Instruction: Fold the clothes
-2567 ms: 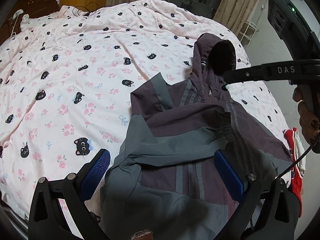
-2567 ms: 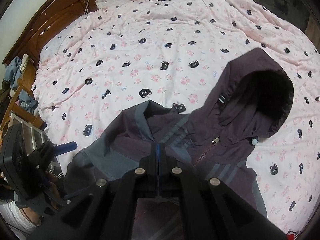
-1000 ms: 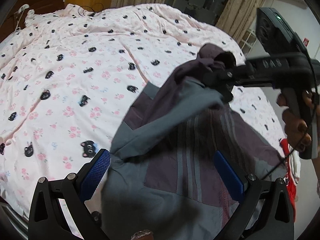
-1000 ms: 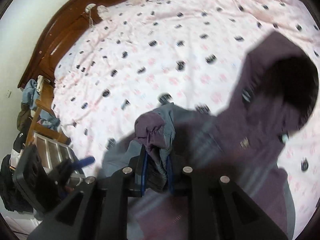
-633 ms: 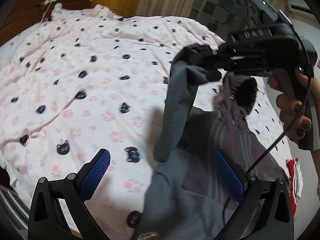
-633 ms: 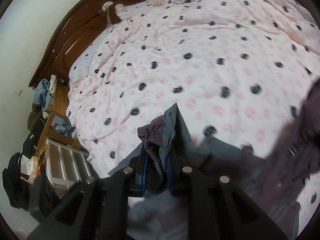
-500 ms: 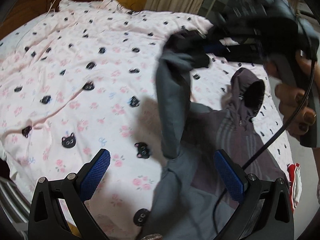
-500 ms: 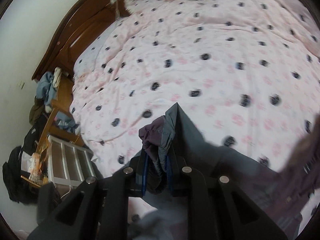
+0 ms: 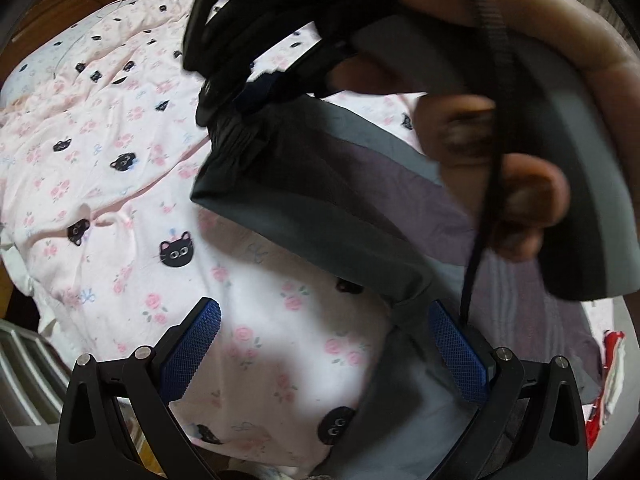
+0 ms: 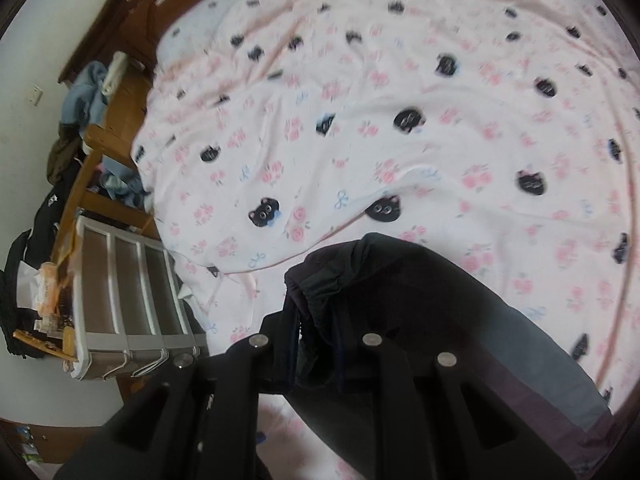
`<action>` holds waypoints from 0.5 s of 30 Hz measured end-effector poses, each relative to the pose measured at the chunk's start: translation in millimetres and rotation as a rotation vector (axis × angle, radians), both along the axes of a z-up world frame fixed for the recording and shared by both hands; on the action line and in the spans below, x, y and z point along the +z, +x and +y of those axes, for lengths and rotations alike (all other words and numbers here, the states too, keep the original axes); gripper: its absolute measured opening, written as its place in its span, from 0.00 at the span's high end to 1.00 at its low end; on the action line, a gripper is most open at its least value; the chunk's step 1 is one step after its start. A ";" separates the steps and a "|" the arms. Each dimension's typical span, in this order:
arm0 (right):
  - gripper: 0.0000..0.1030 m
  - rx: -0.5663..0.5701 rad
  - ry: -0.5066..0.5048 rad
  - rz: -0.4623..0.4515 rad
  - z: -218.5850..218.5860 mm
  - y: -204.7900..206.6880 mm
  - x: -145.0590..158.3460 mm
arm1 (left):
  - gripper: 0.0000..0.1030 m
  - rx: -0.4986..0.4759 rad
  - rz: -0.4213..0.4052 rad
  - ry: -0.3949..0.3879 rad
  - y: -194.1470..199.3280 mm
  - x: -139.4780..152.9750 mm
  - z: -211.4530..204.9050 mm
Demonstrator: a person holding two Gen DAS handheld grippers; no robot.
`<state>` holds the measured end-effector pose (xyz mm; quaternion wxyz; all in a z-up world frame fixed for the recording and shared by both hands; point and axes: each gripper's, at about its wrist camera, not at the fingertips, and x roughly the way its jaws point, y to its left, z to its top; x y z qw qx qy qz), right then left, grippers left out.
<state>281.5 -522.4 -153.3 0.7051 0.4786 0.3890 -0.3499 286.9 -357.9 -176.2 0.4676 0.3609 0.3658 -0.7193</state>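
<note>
The left tongs have matte black angular arms, each tipped with a bright blue cross-hatched pad and studded with round silver screws. The right tongs share that black frame and silver screws. A hand wraps a grey-and-black handle, with a thin black cable trailing across it.

The person's hand is blurred and hides the jacket's body.
</note>
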 end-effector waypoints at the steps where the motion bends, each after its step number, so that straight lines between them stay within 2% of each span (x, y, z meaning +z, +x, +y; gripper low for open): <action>1: 0.79 0.001 0.007 0.005 -1.8 3.4 -6.2 | 0.01 0.003 -0.017 -0.003 -0.7 -1.1 0.3; 3: 0.69 -0.007 0.013 -0.005 -5.5 6.2 -14.6 | 0.01 0.011 -0.051 -0.025 -2.1 -1.2 2.2; 5: 0.64 -0.007 -0.015 -0.018 -6.3 4.9 -9.0 | 0.01 0.012 -0.058 -0.038 -2.8 -0.4 3.9; 6: 0.55 -0.010 -0.053 -0.013 -5.2 2.2 -0.2 | 0.01 0.010 -0.054 -0.041 -3.2 -0.2 4.7; 8: 0.46 -0.016 -0.130 -0.007 -0.9 -6.2 20.3 | 0.01 0.005 -0.045 -0.040 -5.0 -0.6 6.1; 13: 0.42 -0.087 -0.338 0.036 23.9 -60.3 81.5 | 0.01 -0.012 -0.024 -0.059 -16.0 3.6 10.5; 15: 0.34 -0.152 -0.432 0.089 44.4 -97.0 103.6 | 0.01 -0.028 -0.009 -0.078 -23.2 8.8 12.3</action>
